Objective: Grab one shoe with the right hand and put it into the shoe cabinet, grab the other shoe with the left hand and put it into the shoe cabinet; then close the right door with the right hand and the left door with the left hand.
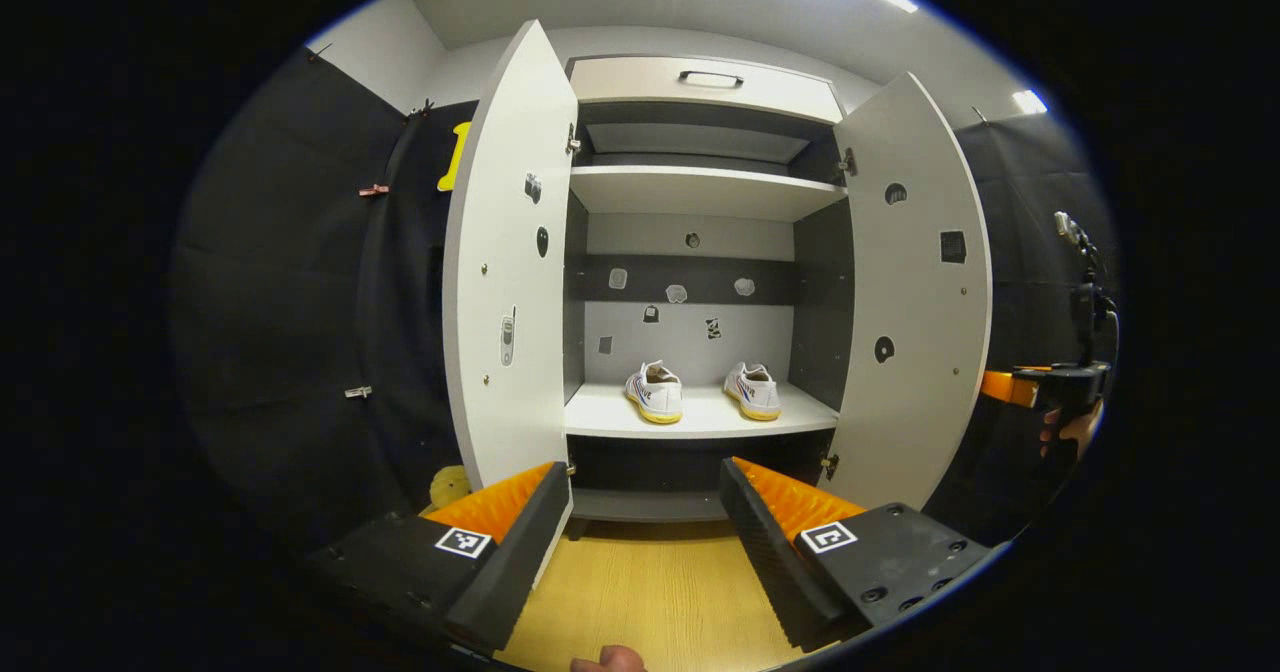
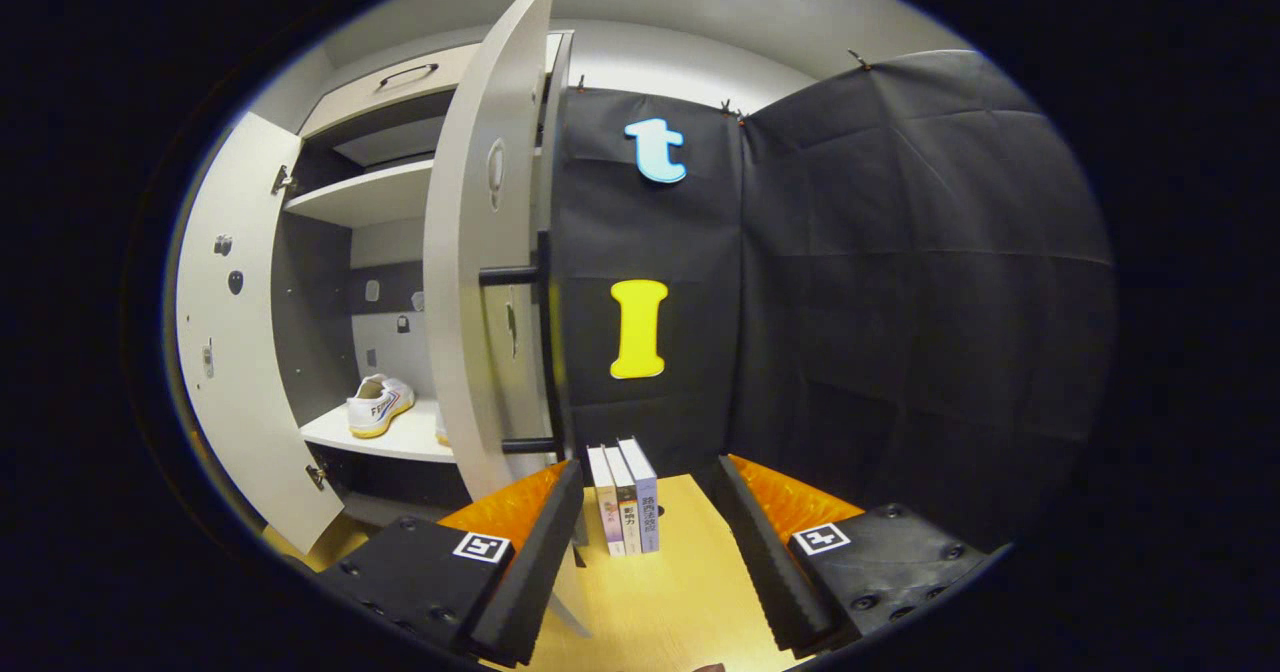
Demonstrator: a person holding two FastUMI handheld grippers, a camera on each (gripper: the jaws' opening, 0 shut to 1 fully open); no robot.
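Two white shoes with yellow soles, the left shoe and the right shoe, stand side by side on the lower shelf of the open shoe cabinet. The left door and the right door both hang wide open. My left gripper is open and holds nothing, well back from the cabinet and facing its middle. My right gripper is open too, just right of the right door, near its black handle. One shoe shows past that door. A hand holds the right gripper beyond the right door.
Three books stand upright on the wooden floor against the black cloth wall, just ahead of my right gripper. An upper shelf and a drawer sit above. A yellow object lies low behind the left door.
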